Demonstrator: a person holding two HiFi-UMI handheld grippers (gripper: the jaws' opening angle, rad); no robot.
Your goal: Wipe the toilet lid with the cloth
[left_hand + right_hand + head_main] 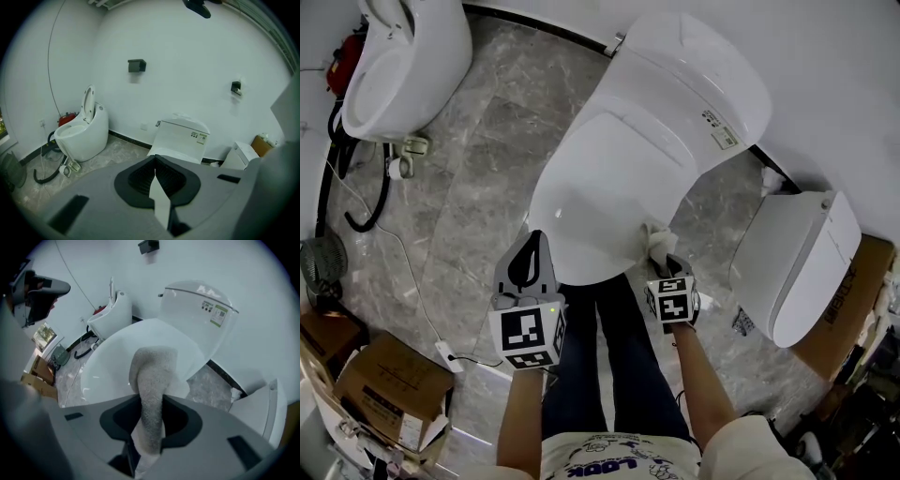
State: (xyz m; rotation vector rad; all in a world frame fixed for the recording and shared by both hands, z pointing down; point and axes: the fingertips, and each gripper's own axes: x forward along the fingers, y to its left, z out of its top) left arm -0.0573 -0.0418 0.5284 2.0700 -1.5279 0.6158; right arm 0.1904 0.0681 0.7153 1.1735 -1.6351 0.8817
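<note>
Grey marble floor (478,187). Round white toilet (408,70) at upper left, seat up (clearest in the left gripper view), with a black hose (370,214) and a red item (339,58) beside it and a small fan (321,267) near. Power strip (448,356) on the floor. Cardboard box (389,384) at bottom left. Boxy white toilet (802,262) at right, lid shut, brown carton (855,300) just beside. White wall (187,56) carries a black box fixture (136,65) and a smaller bracket (236,87).
</note>
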